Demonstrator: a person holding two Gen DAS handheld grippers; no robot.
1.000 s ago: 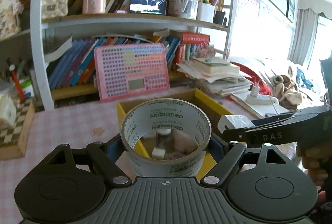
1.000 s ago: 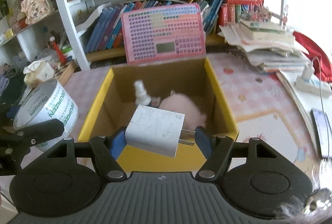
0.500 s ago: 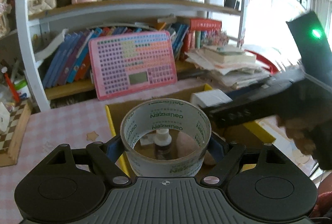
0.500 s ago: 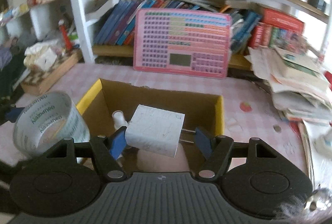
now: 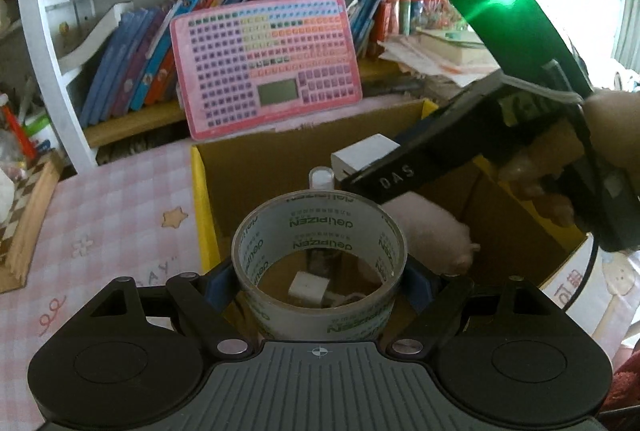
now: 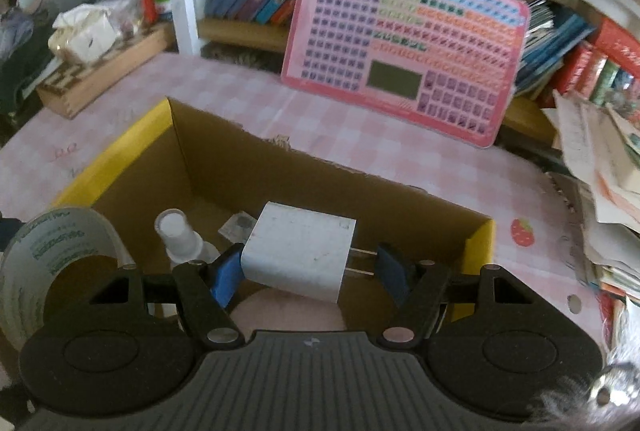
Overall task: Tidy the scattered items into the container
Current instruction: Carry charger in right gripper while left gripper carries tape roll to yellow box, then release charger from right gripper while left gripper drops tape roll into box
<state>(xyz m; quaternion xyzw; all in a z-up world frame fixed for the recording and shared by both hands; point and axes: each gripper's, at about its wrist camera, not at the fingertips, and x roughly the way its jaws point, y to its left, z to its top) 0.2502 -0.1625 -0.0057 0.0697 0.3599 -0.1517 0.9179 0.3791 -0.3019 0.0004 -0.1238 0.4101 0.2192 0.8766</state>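
both tools loaded over the box

the left tool (image 5: 320,285) is clenched on a tape roll (image 5: 319,263), its blue pads pressing the roll's sides at the lower centre of the left view. the roll stands with its open end up, over the near part of the box (image 5: 256,167).

the right tool (image 6: 308,267) is clenched on a white charger (image 6: 299,256) at the centre of the right view; one pad meets the charger's body, the other meets its two metal prongs, which point to the right of the frame. the charger hangs over the box interior, tilted a little.

in the left view the right tool reaches in from the upper right, a hand (image 5: 560,167) gripping its handle and a green light glowing above it.

inside the box a bottle (image 6: 178,235) stands at the left, a pink plush (image 5: 432,235) lies to the right, and a small white cube (image 5: 308,283) shows through the roll.

the box, brown inside with yellow edges, sits on a pink checked surface (image 6: 256,99). a pink keyboard toy (image 6: 404,43) leans on the bookshelf (image 5: 120,71) behind it. papers (image 6: 600,159) pile up at the right edge, and a chessboard box (image 6: 100,67) sits at the upper left.
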